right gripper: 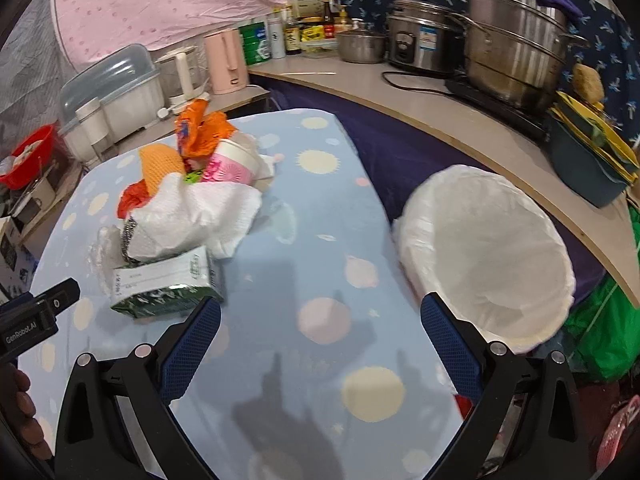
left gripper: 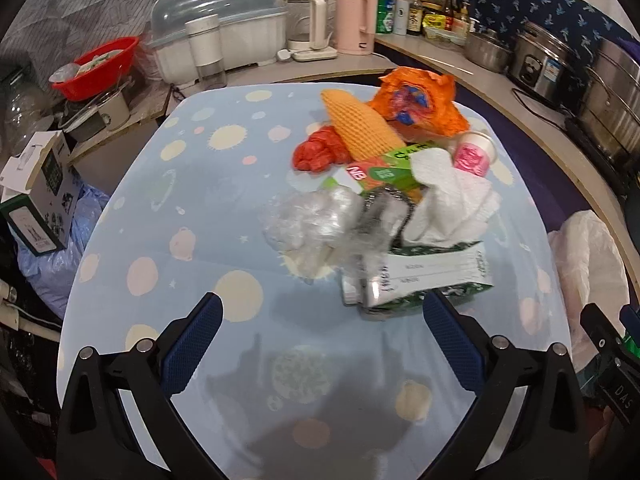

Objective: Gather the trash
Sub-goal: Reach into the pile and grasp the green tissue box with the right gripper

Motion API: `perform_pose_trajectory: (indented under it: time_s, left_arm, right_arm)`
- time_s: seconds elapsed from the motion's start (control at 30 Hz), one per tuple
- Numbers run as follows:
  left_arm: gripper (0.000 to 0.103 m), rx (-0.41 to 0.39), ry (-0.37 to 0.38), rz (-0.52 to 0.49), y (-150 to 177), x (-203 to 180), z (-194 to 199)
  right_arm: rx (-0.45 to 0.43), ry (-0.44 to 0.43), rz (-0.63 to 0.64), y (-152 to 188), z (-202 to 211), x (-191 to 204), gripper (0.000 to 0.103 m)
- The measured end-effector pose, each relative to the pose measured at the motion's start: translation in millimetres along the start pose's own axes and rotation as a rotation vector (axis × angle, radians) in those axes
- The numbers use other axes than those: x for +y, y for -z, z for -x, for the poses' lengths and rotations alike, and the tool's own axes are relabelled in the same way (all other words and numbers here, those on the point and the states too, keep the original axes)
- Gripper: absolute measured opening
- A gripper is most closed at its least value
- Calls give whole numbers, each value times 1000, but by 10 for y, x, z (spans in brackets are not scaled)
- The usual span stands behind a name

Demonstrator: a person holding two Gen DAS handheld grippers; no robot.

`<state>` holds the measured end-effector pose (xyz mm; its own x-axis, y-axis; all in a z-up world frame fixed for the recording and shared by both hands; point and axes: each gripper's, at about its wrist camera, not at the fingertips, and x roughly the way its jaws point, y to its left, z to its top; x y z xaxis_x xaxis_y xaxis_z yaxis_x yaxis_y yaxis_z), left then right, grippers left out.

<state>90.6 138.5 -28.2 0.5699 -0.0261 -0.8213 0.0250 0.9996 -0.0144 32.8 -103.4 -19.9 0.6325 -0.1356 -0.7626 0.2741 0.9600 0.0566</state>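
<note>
Two open claws hover over a pile of trash on the counter.

The left claw (left gripper: 322, 314) hangs low over the blue spotted counter (left gripper: 192, 216), its two blue bumpy fingers (left gripper: 192, 344) wide apart and holding nothing. The right claw (right gripper: 320, 316) hangs the same way, fingers apart and empty, with the white-lined trash bin (right gripper: 484, 256) just past its right finger. The trash pile sits toward the far right of the counter: a green and white carton (left gripper: 424, 276) lying on its side nearest the claws, soft crumpled white paper towel (left gripper: 452, 196), shiny clear plastic wrap (left gripper: 312, 216), a knitted yellow corn cob (left gripper: 360, 124) slanting away to the left, a crinkly orange wrapper (left gripper: 420, 104) and a small pink cup (left gripper: 474, 152) tipped on its side.
</note>
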Motion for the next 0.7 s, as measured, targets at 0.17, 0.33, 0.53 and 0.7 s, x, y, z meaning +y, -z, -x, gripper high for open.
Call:
perform_pose_trajectory:
  time_s: [0.17, 0.33, 0.53, 0.7]
  left_arm:
    - [96, 29, -13, 70, -48, 367, -172]
    - [96, 62, -15, 104, -9, 572, -311]
    - [96, 104, 22, 106, 39, 567, -454]
    - [96, 136, 67, 68, 122, 427, -527]
  right_arm:
    - [-5, -79, 72, -178, -276, 504, 90]
    - [29, -99, 110, -215, -561, 813, 90]
    - [110, -151, 30, -288, -916, 817, 78]
    - [152, -255, -15, -209, -1004, 778, 61]
